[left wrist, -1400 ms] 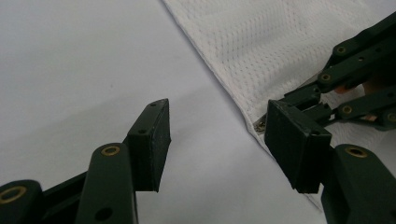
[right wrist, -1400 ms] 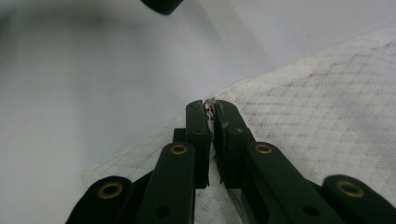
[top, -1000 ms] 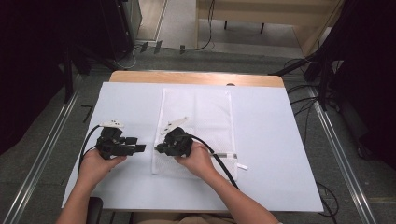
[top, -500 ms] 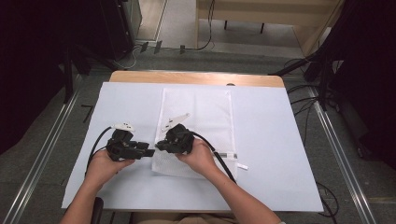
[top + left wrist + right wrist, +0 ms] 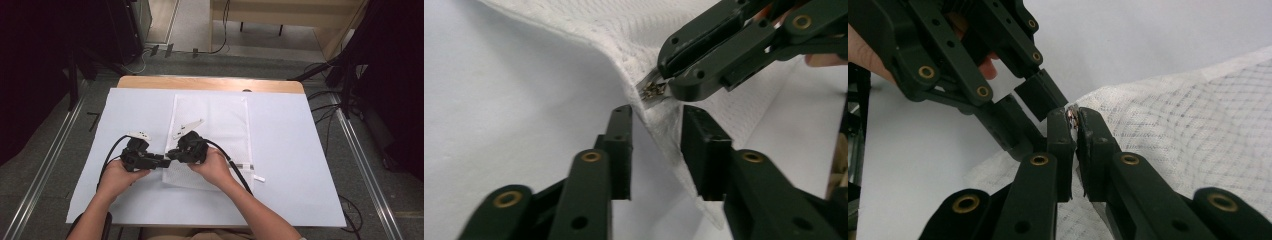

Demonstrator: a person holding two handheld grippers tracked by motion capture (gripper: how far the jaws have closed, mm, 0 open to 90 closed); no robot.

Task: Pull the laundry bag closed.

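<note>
A white mesh bag [image 5: 215,120] lies flat in the middle of the table. My right gripper [image 5: 171,154] is shut on the small metal zipper pull [image 5: 651,90] at the bag's near left edge and holds that edge lifted. In the right gripper view the pull glints between the pressed tips of the right gripper [image 5: 1074,114]. My left gripper [image 5: 165,161] meets it from the left. Its jaws have just been closing and straddle the raised mesh edge [image 5: 664,135] just below the pull, with a gap still showing on the left side of the left gripper [image 5: 659,112].
A white sheet [image 5: 300,150] covers the table, whose wooden far edge [image 5: 210,83] shows beyond it. A small white tag [image 5: 258,178] lies near the bag's near right corner. Black cables trail from both grippers toward the person. Dark stands flank the table.
My left gripper has moved right to the bag's near left edge, beside the right gripper, and its jaws have narrowed around the mesh. The right gripper has kept still.
</note>
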